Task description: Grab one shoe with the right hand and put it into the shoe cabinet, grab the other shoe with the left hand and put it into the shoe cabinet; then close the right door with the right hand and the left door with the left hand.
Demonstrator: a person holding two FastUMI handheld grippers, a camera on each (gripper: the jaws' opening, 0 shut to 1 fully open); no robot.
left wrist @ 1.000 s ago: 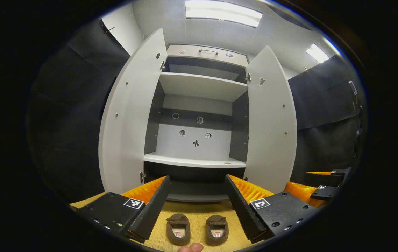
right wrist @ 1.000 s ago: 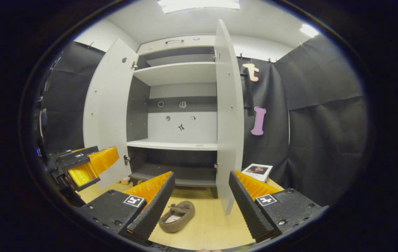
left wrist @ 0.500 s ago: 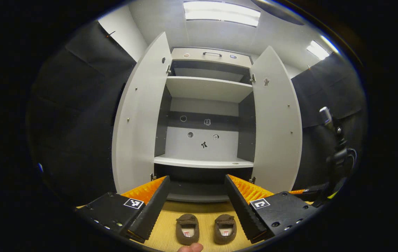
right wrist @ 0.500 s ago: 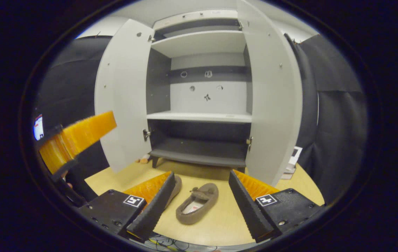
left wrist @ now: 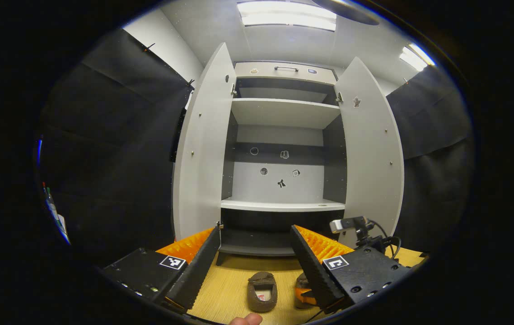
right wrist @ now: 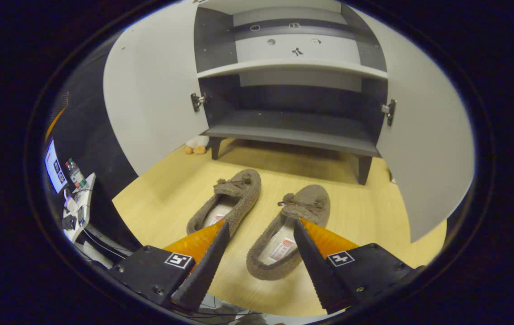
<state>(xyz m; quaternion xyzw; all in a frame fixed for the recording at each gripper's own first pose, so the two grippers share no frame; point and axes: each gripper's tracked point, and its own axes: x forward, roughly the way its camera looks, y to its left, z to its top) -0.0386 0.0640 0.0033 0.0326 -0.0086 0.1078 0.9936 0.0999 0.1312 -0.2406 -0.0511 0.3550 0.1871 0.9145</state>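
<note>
Presently: right gripper [right wrist: 259,228], jaws open, above right shoe [right wrist: 291,225]; left gripper [left wrist: 254,237], jaws open; shoe cabinet [right wrist: 293,122], both doors open.

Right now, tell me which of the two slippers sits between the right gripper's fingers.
The right-hand slipper: the open right gripper straddles its heel end. The left-hand slipper lies beside it, outside the left finger.

Left gripper view: I'm looking level, from farther back, into the shoe cabinet [left wrist: 284,158].
Right gripper view: I'm tilting down, near the floor [right wrist: 352,216].
Shared: cabinet, both shoes.
</note>
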